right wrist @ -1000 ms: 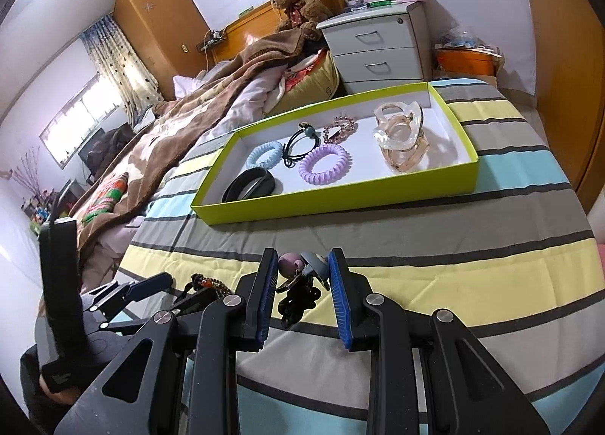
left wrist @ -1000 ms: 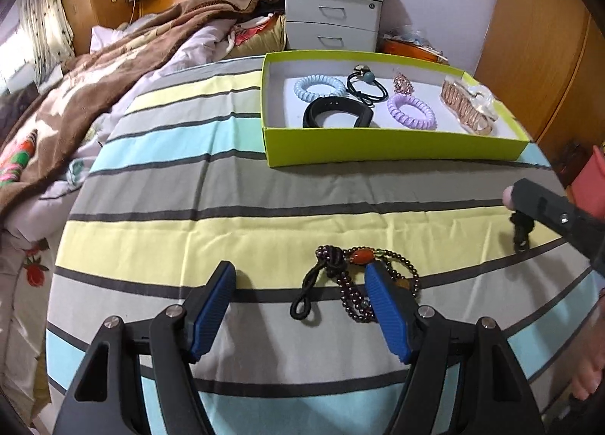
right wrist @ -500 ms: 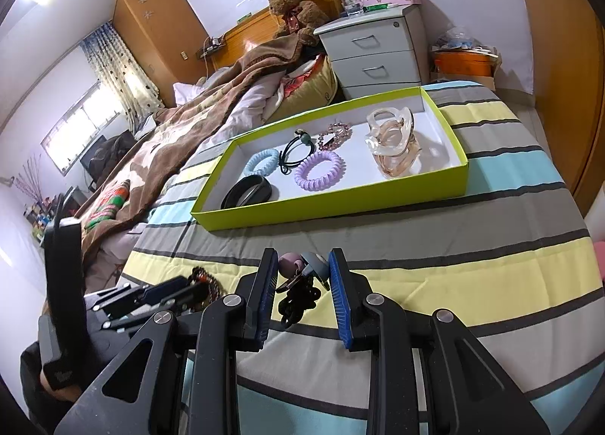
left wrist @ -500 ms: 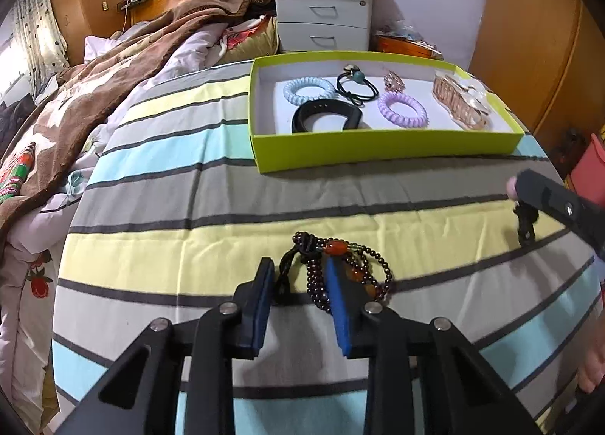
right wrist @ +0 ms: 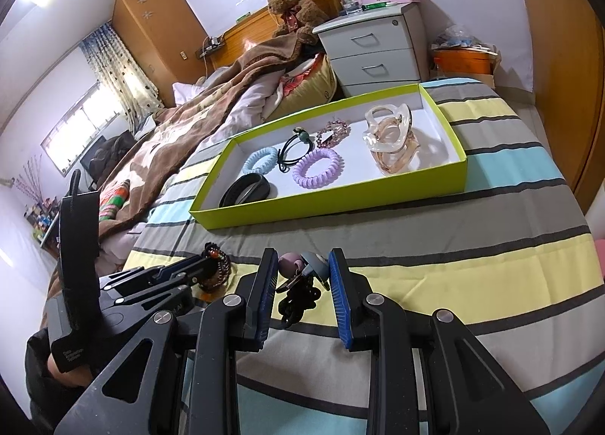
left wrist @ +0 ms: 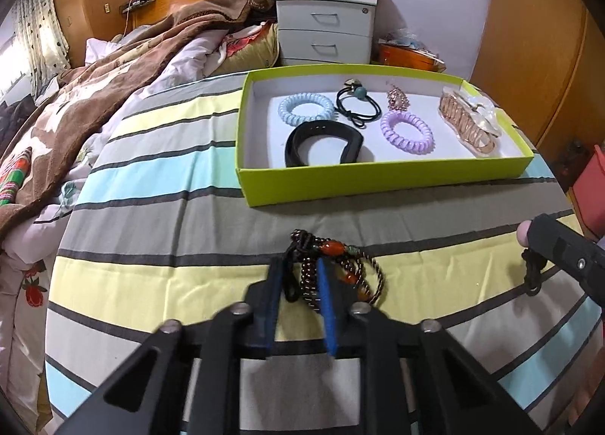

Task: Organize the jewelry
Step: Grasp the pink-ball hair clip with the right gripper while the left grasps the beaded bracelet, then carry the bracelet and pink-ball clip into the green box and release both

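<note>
A dark beaded bracelet (left wrist: 332, 265) with orange beads and a black cord lies on the striped cloth. My left gripper (left wrist: 300, 272) is shut on its beads and cord; it also shows in the right wrist view (right wrist: 204, 268). My right gripper (right wrist: 302, 272) is shut on a hair tie (right wrist: 300, 282) with pink and blue-grey charms and black elastic. Its finger tip shows in the left wrist view (left wrist: 559, 246). A lime-green box (left wrist: 378, 178) behind holds a blue coil tie (left wrist: 306, 108), a purple coil tie (left wrist: 406, 129), a black band (left wrist: 323, 142), a black hair tie (left wrist: 357, 104) and a clear claw clip (left wrist: 469, 119).
The striped table cloth (left wrist: 170, 208) drops off at the left onto a bed with a brown blanket (left wrist: 94, 95). A white nightstand (left wrist: 325, 34) and an orange box (left wrist: 408, 55) stand behind the table. Wooden wardrobe panels (left wrist: 537, 38) are at the right.
My left gripper has closed from wide open onto the beaded bracelet. My right gripper has stayed shut on the hair tie, barely moving.
</note>
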`<move>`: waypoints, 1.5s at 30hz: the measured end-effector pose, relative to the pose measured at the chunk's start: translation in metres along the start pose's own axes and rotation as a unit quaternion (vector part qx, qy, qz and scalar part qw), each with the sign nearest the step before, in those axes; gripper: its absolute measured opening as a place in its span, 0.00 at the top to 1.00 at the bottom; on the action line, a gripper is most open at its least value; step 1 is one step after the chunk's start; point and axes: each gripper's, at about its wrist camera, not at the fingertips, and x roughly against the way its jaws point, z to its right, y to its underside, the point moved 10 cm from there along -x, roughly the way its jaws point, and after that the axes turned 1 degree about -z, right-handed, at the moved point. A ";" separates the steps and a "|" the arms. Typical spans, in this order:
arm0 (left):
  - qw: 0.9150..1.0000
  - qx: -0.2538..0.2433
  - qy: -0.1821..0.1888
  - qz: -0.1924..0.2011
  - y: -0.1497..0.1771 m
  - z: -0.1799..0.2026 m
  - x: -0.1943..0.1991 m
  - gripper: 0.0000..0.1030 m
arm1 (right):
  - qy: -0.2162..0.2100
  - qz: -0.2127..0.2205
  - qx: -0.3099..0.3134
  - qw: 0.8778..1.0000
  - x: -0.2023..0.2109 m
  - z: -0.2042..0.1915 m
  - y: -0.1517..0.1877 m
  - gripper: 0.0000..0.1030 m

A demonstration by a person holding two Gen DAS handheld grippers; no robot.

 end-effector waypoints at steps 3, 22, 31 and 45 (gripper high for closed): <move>1.000 0.012 0.009 0.004 0.001 -0.001 0.002 0.88 | 0.001 0.001 0.002 1.000 -0.001 0.000 0.000 0.72; 0.998 0.039 0.042 0.040 -0.006 -0.009 0.037 0.91 | 0.009 0.017 0.011 1.000 0.014 -0.002 -0.007 0.72; 0.996 0.036 0.046 0.067 -0.016 -0.013 0.059 0.91 | 0.013 0.033 0.018 0.999 0.029 -0.005 -0.018 0.72; 0.993 0.027 0.063 0.095 -0.049 -0.008 0.081 0.91 | 0.023 0.049 0.042 0.998 0.034 -0.012 -0.045 0.72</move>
